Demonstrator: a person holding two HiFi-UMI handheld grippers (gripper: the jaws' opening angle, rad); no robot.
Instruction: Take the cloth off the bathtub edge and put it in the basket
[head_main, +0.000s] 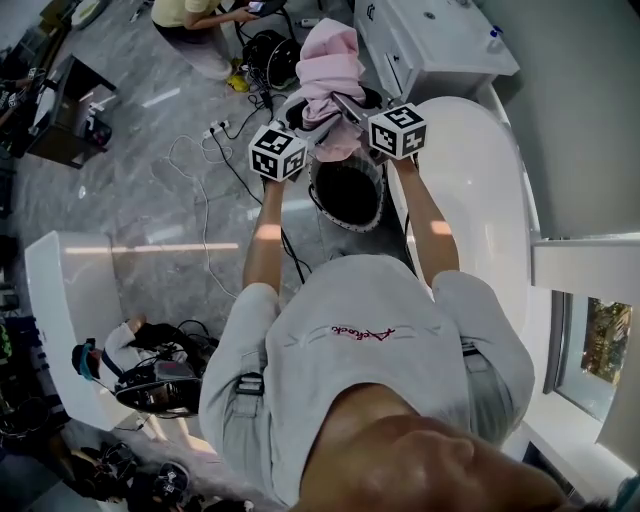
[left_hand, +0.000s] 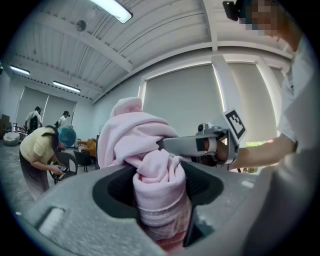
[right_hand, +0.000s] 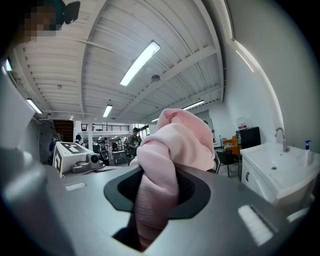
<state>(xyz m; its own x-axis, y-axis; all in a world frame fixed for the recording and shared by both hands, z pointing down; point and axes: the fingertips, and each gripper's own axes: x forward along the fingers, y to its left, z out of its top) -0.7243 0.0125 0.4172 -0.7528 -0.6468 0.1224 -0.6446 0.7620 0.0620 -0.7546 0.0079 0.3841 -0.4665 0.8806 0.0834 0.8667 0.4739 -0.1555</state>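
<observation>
The pink cloth (head_main: 332, 70) is off the bathtub (head_main: 480, 160) and hangs in the air as a bunched bundle, gripped from both sides by the two tools at the end of the person's outstretched arms. The left tool (left_hand: 162, 200) is clamped on a thick rolled fold of the cloth. Its jaws stand moderately apart with the fabric filling the gap, and the rest of the cloth bulges up above them. The right tool (right_hand: 150, 200) is closed more narrowly on a twisted, rope-like fold, and the cloth swells over it in a rounded lump. In the head view both tools point away from the person, close side by side, with their marker cubes just behind the bundle. The basket (head_main: 345, 226), dark inside with a pale frilled rim, stands on the floor (head_main: 150, 200) just beside the outer wall of the white bathtub. The cloth is held up over the basket's far rim and is not in it. Beyond the far end of the bathtub stands a white sink cabinet (head_main: 440, 40), whose tap (right_hand: 280, 137) shows in the right gripper view. Cables (head_main: 200, 190) trail over the grey floor left of the basket, and a person in a yellow shirt (head_main: 190, 15) crouches further off.
</observation>
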